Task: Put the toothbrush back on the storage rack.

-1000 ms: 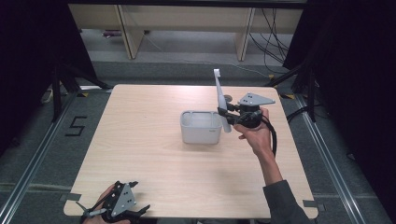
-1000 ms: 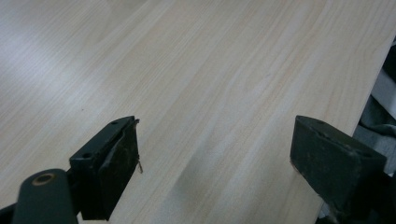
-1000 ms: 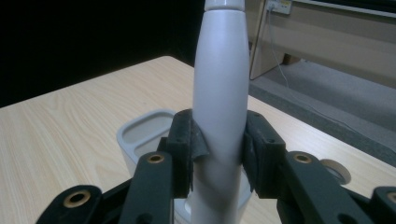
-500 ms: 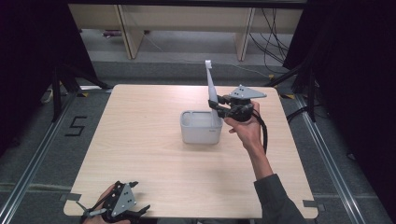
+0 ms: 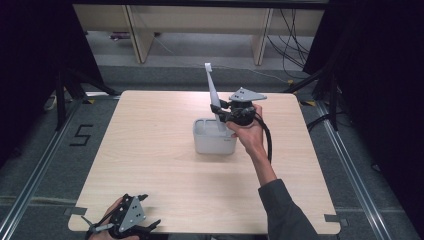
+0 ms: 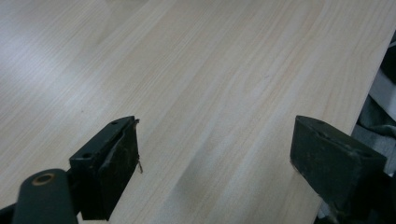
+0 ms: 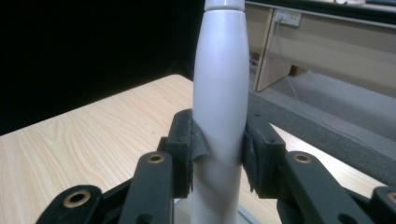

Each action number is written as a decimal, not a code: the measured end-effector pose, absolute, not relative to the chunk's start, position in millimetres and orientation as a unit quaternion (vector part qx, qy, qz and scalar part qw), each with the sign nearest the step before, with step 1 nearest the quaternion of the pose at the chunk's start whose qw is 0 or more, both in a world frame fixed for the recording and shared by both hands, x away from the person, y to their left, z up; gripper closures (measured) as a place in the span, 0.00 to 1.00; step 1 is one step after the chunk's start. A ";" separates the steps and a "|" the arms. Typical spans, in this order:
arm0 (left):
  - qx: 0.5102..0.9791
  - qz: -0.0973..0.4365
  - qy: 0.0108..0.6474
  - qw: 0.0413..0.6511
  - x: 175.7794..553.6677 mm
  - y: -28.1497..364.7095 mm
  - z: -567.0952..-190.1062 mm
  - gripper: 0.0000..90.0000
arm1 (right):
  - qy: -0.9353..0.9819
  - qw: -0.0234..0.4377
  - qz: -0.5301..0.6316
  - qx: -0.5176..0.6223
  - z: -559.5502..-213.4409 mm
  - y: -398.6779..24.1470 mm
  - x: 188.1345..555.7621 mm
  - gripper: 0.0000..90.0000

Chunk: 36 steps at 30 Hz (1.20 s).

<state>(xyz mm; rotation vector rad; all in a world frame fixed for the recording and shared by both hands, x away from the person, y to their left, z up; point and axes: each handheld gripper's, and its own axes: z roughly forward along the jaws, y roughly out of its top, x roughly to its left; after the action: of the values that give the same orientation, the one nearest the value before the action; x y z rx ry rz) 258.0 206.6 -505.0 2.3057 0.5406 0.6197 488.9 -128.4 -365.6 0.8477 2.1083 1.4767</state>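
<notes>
Two hand-held grippers are at work, and the right hand-held gripper (image 5: 223, 113) has shifted toward the left of the high view since the earlier frames, carrying the white handle (image 5: 213, 93) with it, so that the handle's lower end now stands over the grey bin (image 5: 214, 142) rather than beside its right edge. Its top leans toward the upper left of the frame, near the bench's (image 5: 150, 165) far edge. In the right gripper view the jaws are clamped on the white handle (image 7: 219, 93), one pad pressing each side. The grey bin sits just right of the bench's centre; its inside looks bare apart from the handle's foot, though the view there is too small to be sure whether that foot touches the bottom. At the lower left, the left hand-held gripper (image 5: 150, 226) has kept its place on the bench's near edge, jaws apart with nothing between them.
</notes>
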 end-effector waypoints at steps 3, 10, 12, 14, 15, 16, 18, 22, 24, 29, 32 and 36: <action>0.886 0.238 0.208 0.340 257.9 206.3 -505.1 0.17 | 0.766 0.217 0.523 0.306 -370.7 -125.7 493.3 0.74; 0.886 0.238 0.208 0.340 257.9 206.4 -505.1 0.17 | 0.777 0.209 0.506 0.310 -380.2 -118.9 499.5 0.74; 0.886 0.239 0.207 0.339 257.9 206.3 -504.9 0.17 | 0.779 0.215 0.502 0.309 -383.4 -116.5 500.8 0.74; 0.885 0.237 0.208 0.341 257.7 206.3 -504.9 0.17 | 0.783 0.216 0.496 0.307 -385.3 -114.5 501.6 0.74; 0.886 0.237 0.208 0.340 257.8 206.4 -505.0 0.17 | 0.790 0.210 0.488 0.306 -385.7 -114.2 501.4 0.74; 0.886 0.237 0.208 0.340 257.8 206.3 -505.1 0.17 | 0.788 0.212 0.488 0.310 -387.4 -112.4 501.0 0.74; 0.886 0.238 0.207 0.340 257.7 206.2 -505.1 0.17 | 0.797 0.217 0.475 0.302 -388.9 -111.1 502.0 0.74; 0.885 0.240 0.208 0.340 257.7 206.2 -505.0 0.17 | 0.805 0.217 0.465 0.299 -392.6 -110.5 503.8 0.74; 0.886 0.240 0.208 0.339 257.8 206.2 -505.3 0.17 | 0.810 0.207 0.458 0.303 -393.9 -110.1 503.2 0.74; 0.885 0.240 0.208 0.340 257.7 206.1 -505.3 0.17 | 0.814 0.210 0.449 0.302 -400.8 -108.8 505.8 0.74; 0.886 0.242 0.206 0.338 257.9 206.4 -504.9 0.17 | 0.826 0.203 0.432 0.300 -404.0 -108.2 506.5 0.74; 0.886 0.242 0.206 0.338 257.7 206.3 -504.9 0.17 | 0.829 0.196 0.425 0.306 -407.4 -107.0 506.2 0.74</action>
<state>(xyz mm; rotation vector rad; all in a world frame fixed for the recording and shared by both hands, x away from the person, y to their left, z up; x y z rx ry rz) 257.7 206.3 -504.9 2.3089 0.5371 0.6300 506.2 -107.0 -407.4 0.8564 2.3236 1.1912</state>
